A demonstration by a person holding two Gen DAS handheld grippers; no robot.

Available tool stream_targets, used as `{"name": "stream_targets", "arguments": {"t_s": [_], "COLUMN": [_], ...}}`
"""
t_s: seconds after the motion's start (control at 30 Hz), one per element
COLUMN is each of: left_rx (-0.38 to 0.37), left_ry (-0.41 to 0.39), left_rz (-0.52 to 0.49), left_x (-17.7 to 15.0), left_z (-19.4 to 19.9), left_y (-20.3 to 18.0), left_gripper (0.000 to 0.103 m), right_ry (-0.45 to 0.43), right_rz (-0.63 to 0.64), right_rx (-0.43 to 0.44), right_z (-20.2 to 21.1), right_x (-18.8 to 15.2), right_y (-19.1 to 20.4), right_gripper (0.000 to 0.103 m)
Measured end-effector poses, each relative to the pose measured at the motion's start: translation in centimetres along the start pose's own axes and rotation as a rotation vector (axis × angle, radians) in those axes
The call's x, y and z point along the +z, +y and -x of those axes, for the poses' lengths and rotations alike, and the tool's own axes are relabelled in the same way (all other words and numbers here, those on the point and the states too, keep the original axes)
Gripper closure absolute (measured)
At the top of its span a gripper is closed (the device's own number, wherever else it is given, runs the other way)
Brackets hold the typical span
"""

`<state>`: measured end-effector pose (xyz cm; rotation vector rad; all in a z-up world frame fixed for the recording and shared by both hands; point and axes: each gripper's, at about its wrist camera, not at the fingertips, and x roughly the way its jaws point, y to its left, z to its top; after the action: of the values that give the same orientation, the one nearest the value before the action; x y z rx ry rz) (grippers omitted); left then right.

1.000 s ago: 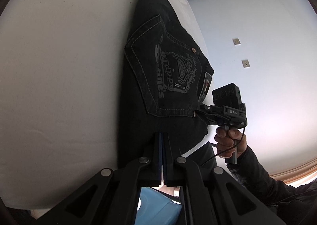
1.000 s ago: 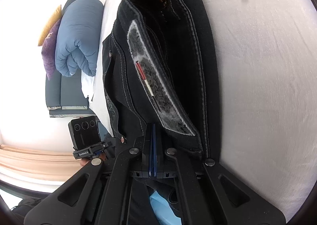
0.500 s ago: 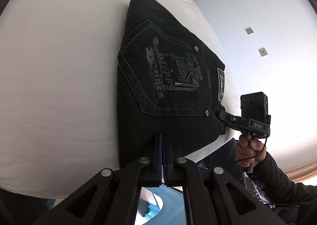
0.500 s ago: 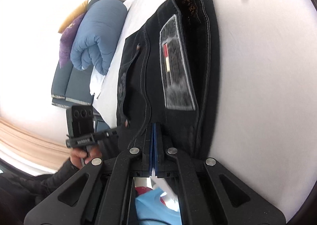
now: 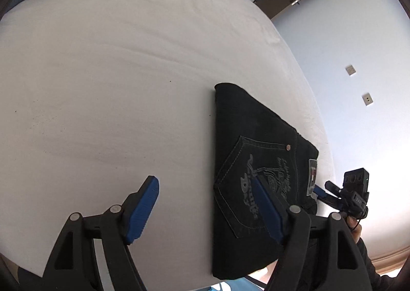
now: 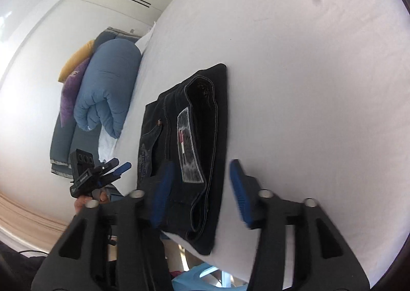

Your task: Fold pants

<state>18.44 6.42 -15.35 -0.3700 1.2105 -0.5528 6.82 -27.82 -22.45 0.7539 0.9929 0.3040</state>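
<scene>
The black jeans (image 5: 253,170) lie folded into a compact rectangle on the white bed (image 5: 115,81), back pocket with grey print facing up, near the bed's edge. My left gripper (image 5: 207,209) is open and empty, held above the bed beside the jeans' left edge. In the right wrist view the folded jeans (image 6: 192,137) show their waistband and patch label. My right gripper (image 6: 202,188) is open and empty, its jaws astride the jeans' near end without touching. Each gripper shows in the other's view: the right gripper (image 5: 330,192), the left gripper (image 6: 112,165).
A rolled blue duvet (image 6: 107,88) with purple and yellow pillows lies at the bed's head. The bed's edge runs just under the jeans. A blue object (image 6: 194,280) sits on the floor below. A wall with sockets (image 5: 366,99) stands beyond the bed.
Both grippers were shut on the jeans; they have opened, let go and drawn back. The folded jeans now rest flat on the bed.
</scene>
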Motion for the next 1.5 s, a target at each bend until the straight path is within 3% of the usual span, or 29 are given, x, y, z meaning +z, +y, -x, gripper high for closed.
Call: {"name": "stream_targets", "arguments": {"t_s": [0.2, 0.4, 0.43, 0.5, 0.53, 0.57, 0.63, 0.87, 0.97, 1.27, 1.5], "left_rx": [0.051, 0.105, 0.11, 0.106, 0.095, 0.118, 0.146, 0.149, 0.161, 0.15, 0.164], "left_ry": [0.113, 0.146, 0.153, 0.172, 0.185, 0.188, 0.189, 0.159, 0.143, 0.048, -0.029], "left_rz": [-0.085, -0.154, -0.161, -0.181, -0.186, -0.195, -0.219, -0.214, -0.216, -0.252, -0.297], "left_x": [0.2, -0.5, -0.5, -0.6, -0.6, -0.6, -0.8, -1.1, -1.1, 0.1, 4.5], "left_z": [-3.8, -5.1, -5.3, -5.6, -5.8, -6.0, -6.2, -5.3, -4.9, -0.5, 1.0], "left_y": [-2.0, -3.4, -3.6, -4.3, -4.6, -4.9, -5.4, -6.1, -6.5, -7.7, -9.0], "left_gripper": [0.026, 0.027, 0.031, 0.057, 0.062, 0.062, 0.065, 0.079, 0.083, 0.085, 0.085], "right_ry": [0.025, 0.106, 0.117, 0.135, 0.138, 0.144, 0.146, 0.12, 0.099, 0.03, -0.027], "right_rz": [-0.04, -0.047, -0.045, -0.02, -0.002, 0.01, 0.008, 0.051, 0.091, 0.183, 0.231], "right_rx": [-0.087, -0.145, -0.156, -0.187, -0.212, -0.23, -0.248, -0.26, -0.276, -0.236, -0.21], "right_z": [-2.7, -5.0, -5.3, -6.1, -6.4, -6.8, -7.2, -7.2, -6.6, -2.9, -0.1], "right_x": [3.2, 5.2, 5.5, 5.9, 6.0, 6.0, 6.0, 5.3, 5.1, 5.7, 10.6], "right_y": [-0.3, 0.2, 0.3, 1.0, 1.4, 1.8, 1.9, 3.2, 4.3, 7.9, 9.4], "right_gripper": [0.038, 0.038, 0.038, 0.039, 0.046, 0.055, 0.062, 0.083, 0.086, 0.089, 0.089]}}
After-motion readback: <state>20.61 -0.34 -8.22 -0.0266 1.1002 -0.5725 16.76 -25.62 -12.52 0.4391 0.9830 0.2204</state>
